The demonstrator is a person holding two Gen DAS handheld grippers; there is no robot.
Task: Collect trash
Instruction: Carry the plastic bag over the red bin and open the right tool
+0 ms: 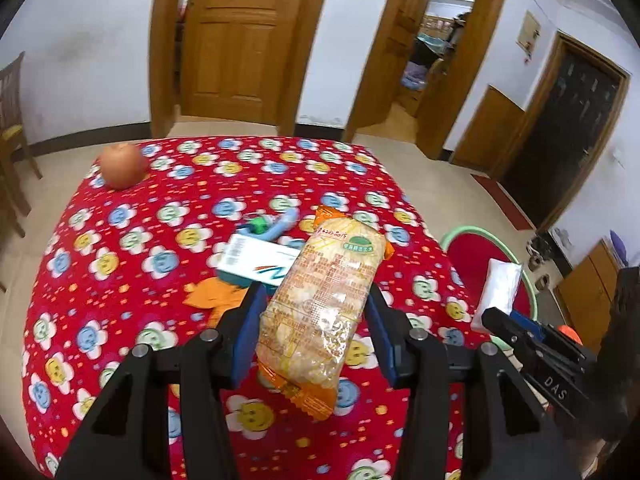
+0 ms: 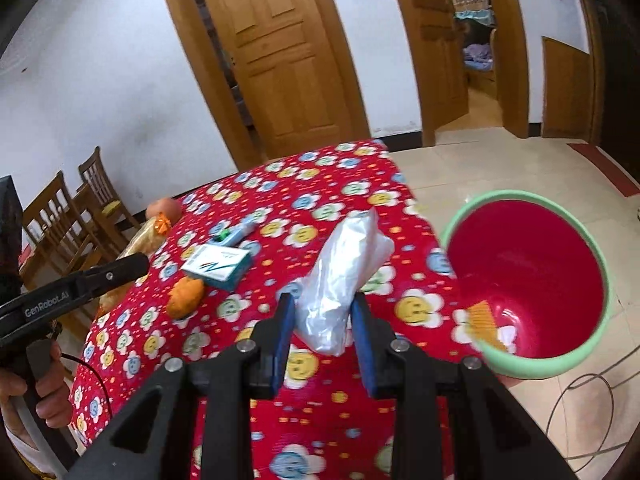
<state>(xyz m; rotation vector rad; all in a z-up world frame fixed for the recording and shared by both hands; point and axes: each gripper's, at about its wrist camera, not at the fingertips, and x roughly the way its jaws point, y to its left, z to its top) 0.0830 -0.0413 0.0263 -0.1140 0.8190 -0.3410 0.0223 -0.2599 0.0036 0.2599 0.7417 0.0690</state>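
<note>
My left gripper [image 1: 316, 300] is shut on an orange snack packet [image 1: 324, 304], held above the red flowered tablecloth [image 1: 120, 300]. In the right wrist view my right gripper [image 2: 322, 308] is shut on a crumpled silvery plastic bag [image 2: 340, 280], also lifted over the table. That bag [image 1: 498, 292] and the right gripper show at the right edge of the left wrist view. A red bin with a green rim [image 2: 532, 280] stands on the floor beside the table's right edge; an orange scrap [image 2: 484, 320] lies inside it. On the cloth remain a white and teal box [image 2: 218, 264], an orange wrapper [image 2: 184, 296] and a small blue tube [image 2: 236, 232].
An apple [image 1: 122, 166] sits at the table's far left corner. Wooden chairs [image 2: 72, 216] stand left of the table. Two wooden doors [image 1: 240, 36] and an open doorway line the far wall. A cable [image 2: 580, 408] lies on the tiled floor near the bin. A hand [image 2: 48, 400] grips the left tool.
</note>
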